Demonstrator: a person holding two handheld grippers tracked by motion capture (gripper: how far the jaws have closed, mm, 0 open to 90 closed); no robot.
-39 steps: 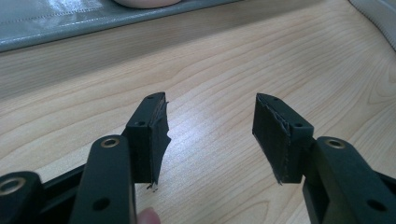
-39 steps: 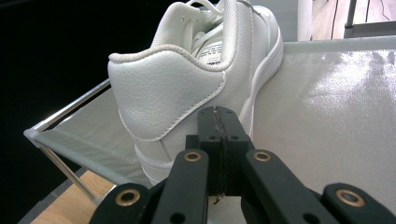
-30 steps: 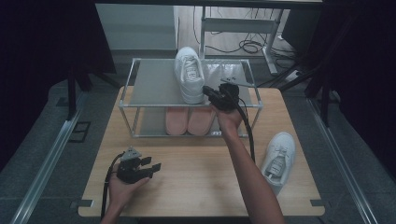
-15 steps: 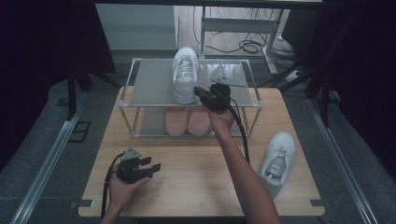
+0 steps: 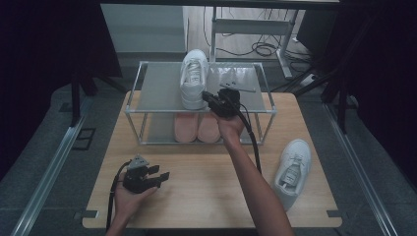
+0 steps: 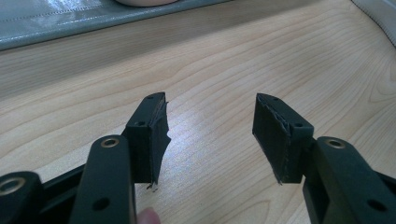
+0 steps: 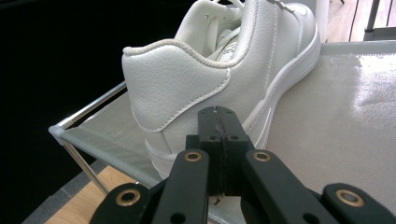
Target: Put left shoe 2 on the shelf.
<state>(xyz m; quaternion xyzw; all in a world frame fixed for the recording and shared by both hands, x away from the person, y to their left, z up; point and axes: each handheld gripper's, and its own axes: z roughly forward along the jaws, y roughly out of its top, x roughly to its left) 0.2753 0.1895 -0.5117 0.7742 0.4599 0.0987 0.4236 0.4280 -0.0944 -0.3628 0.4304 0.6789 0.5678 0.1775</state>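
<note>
A white sneaker (image 5: 193,77) stands on the top shelf of a two-level metal shoe rack (image 5: 134,104), heel toward me. My right gripper (image 5: 206,96) is shut with nothing between its jaws, its tips right at the sneaker's heel (image 7: 177,88); whether they touch it I cannot tell. A second white sneaker (image 5: 292,168) lies on the wooden table (image 5: 206,191) at the right. A pair of pink shoes (image 5: 196,127) sits on the rack's lower shelf. My left gripper (image 5: 163,175) rests open in a hand at the table's front left, jaws empty (image 6: 210,133) above the bare wood.
The right half of the top shelf (image 7: 345,116) is bare grey fabric. A cable (image 5: 253,142) trails along the right forearm. Beyond the table stand a white cabinet (image 5: 142,27) and a desk frame with cables on the floor (image 5: 260,46).
My right gripper has slid left along the rack's front edge toward the white sneaker's heel. The sneaker appears nudged slightly left. The left gripper has stayed put.
</note>
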